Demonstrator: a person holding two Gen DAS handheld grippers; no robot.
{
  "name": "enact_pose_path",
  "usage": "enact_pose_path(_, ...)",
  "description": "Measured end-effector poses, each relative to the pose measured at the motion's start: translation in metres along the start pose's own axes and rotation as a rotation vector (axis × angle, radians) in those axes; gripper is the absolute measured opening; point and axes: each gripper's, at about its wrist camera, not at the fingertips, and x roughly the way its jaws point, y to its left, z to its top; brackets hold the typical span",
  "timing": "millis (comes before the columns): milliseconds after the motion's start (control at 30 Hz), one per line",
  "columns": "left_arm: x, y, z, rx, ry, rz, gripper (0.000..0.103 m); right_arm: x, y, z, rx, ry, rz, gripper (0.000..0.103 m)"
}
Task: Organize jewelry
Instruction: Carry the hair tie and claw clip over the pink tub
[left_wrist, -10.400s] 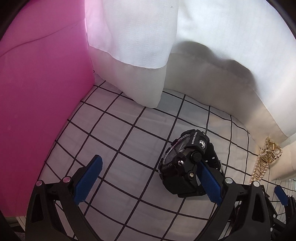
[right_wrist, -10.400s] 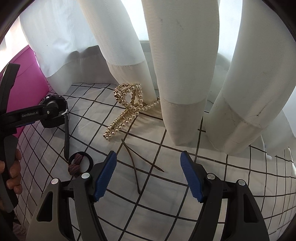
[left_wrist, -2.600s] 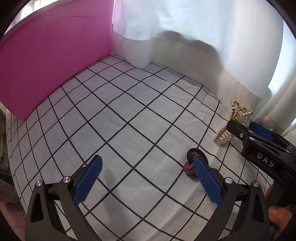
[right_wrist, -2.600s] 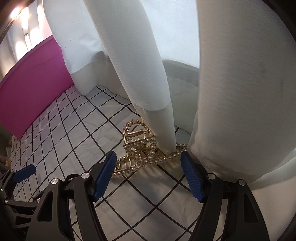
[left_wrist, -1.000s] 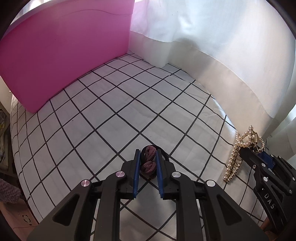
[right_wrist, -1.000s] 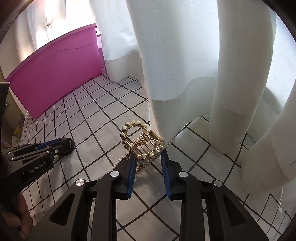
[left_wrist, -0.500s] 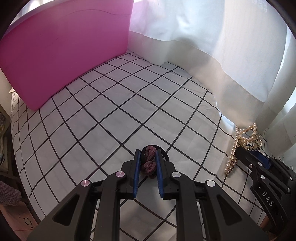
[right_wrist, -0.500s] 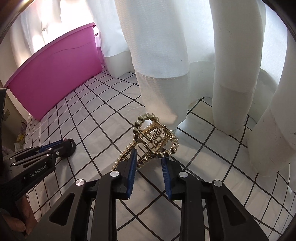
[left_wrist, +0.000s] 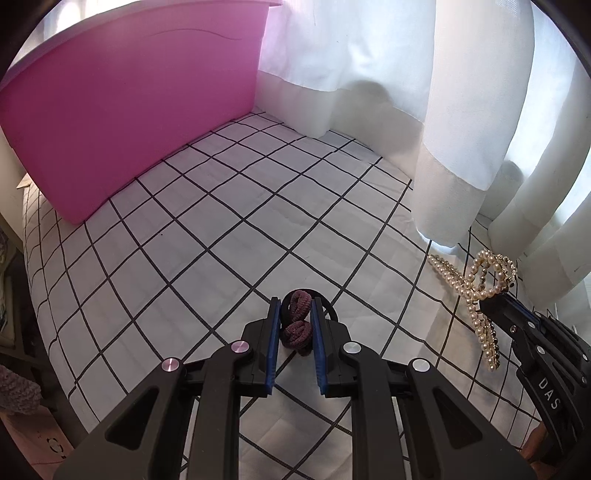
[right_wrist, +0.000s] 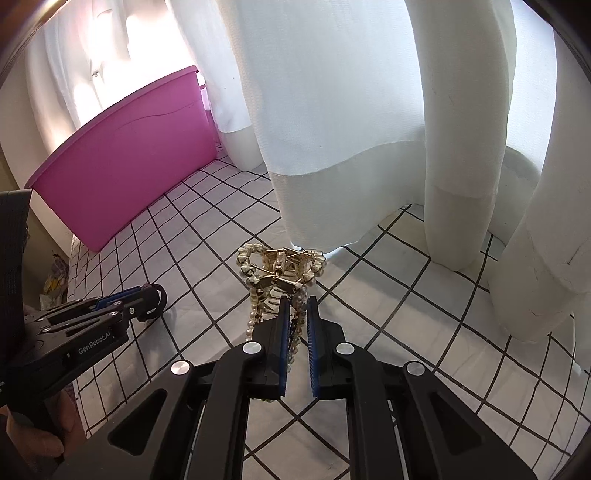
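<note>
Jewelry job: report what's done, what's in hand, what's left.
Done: nothing visibly stored; the pink bin's inside is hidden. In hand: left tool shut on the maroon scrunchie; right tool shut on the pearl hair claw, both over the checkered cloth. Left: putting both away, likely in the bin.

Two texts could be read. White letters "DAS" stood on the black body of the right gripper (left_wrist: 495, 308), at the lower right edge of the left wrist view. "GenRobot.AI", also in white, stood on the side of the left gripper (right_wrist: 149, 295) in the right wrist view. No other lettering was legible.
</note>
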Motion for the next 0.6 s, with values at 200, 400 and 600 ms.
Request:
enact_pose_path(200, -0.02, 0.003, 0.006, 0.007, -0.011, -0.017, 0.016, -0.01, 0.013, 0.008, -0.017, -0.006, 0.022, 0.008)
enact_pose_path(400, -0.047, 0.013, 0.018, -0.025, -0.026, -0.044, 0.016, -0.021, 0.029, 0.023, -0.03, -0.028, 0.053, 0.007)
enact_pose_path(600, -0.085, 0.023, 0.036, -0.04, -0.078, -0.016, 0.016, -0.047, 0.043, 0.048, -0.046, -0.076, 0.108, 0.007)
